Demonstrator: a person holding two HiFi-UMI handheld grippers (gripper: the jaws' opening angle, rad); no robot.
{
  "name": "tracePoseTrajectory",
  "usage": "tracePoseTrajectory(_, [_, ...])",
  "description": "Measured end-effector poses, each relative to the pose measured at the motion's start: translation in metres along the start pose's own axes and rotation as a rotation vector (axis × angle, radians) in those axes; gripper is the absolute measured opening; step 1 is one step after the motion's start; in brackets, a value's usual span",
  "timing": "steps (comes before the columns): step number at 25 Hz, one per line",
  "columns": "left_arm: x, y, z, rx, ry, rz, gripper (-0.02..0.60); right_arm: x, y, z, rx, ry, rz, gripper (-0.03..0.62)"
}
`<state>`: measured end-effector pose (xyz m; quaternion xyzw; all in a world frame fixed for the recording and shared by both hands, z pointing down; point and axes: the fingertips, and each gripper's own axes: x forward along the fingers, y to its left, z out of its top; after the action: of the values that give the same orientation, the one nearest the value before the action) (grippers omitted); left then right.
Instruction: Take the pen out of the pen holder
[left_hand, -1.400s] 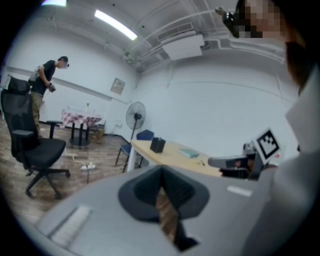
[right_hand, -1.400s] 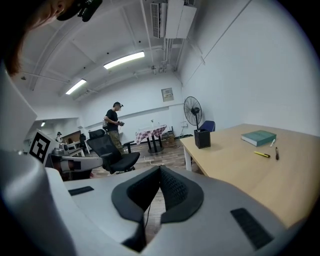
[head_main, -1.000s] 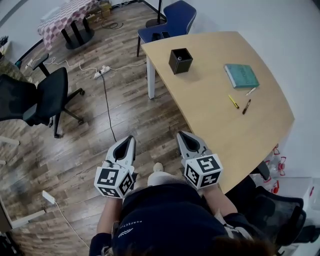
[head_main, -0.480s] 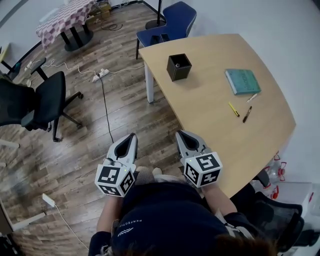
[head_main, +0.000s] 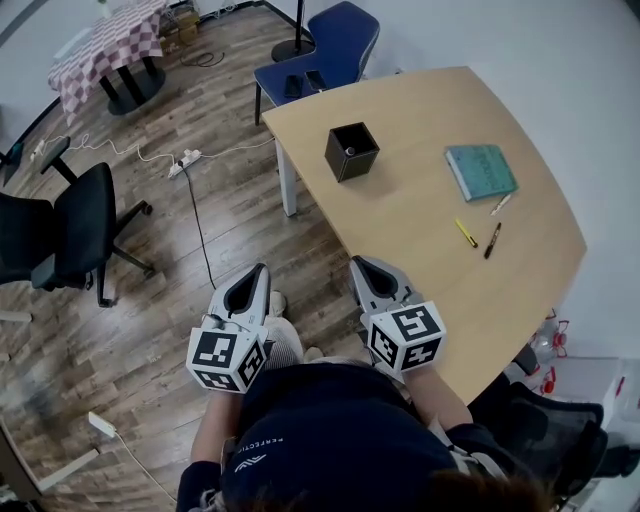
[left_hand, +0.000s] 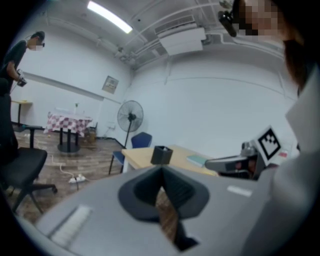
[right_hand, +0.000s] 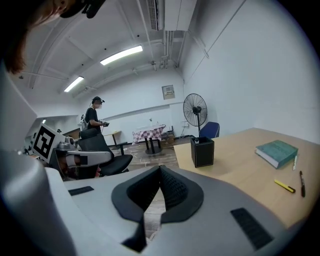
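The black square pen holder stands near the far left corner of the wooden table, and a small grey pen top shows at its rim. It also appears ahead in the left gripper view and the right gripper view. My left gripper is over the floor, left of the table. My right gripper is at the table's near edge. Both are shut with nothing between the jaws, well short of the holder.
On the table lie a teal book, a white pen, a yellow pen and a black marker. A blue chair stands behind the table, a black office chair and a power strip to the left.
Both grippers and the view have moved forward toward the table. The pen holder now lies closer and the right gripper has reached the table edge. Both stayed shut.
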<state>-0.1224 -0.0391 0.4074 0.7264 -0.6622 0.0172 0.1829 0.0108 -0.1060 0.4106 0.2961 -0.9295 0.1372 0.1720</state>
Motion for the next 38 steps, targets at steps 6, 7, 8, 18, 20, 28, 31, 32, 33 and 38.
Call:
tracePoseTrajectory(6, [0.043,0.032,0.018,0.011,0.029,-0.053,0.006,0.047,-0.020,0.024,-0.028,0.014,-0.047,0.002])
tracePoseTrajectory(7, [0.050,0.038,0.021,0.014,0.035,-0.062,0.006,0.056,-0.023,0.028,-0.031,0.022,-0.055,0.002])
tracePoseTrajectory(8, [0.057,0.045,0.024,0.017,0.041,-0.070,0.006,0.064,-0.025,0.031,-0.032,0.028,-0.061,0.002])
tracePoseTrajectory(18, [0.114,0.083,0.051,0.037,0.072,-0.166,0.006,0.113,-0.046,0.063,-0.013,0.049,-0.125,0.003])
tracePoseTrajectory(20, [0.123,0.088,0.053,0.039,0.079,-0.184,0.006,0.117,-0.050,0.068,-0.012,0.052,-0.144,0.003])
tracePoseTrajectory(28, [0.153,0.106,0.059,0.050,0.095,-0.247,0.006,0.139,-0.071,0.082,-0.006,0.064,-0.221,0.069])
tracePoseTrajectory(31, [0.162,0.112,0.063,0.055,0.096,-0.267,0.008,0.145,-0.080,0.088,-0.009,0.071,-0.251,0.091])
tracePoseTrajectory(32, [0.166,0.113,0.064,0.059,0.097,-0.271,0.008,0.147,-0.083,0.089,-0.010,0.075,-0.261,0.097])
tracePoseTrajectory(33, [0.169,0.114,0.064,0.061,0.099,-0.274,0.008,0.149,-0.086,0.089,-0.012,0.081,-0.268,0.100])
tracePoseTrajectory(38, [0.182,0.116,0.065,0.044,0.108,-0.276,0.008,0.157,-0.104,0.089,-0.032,0.113,-0.293,0.107])
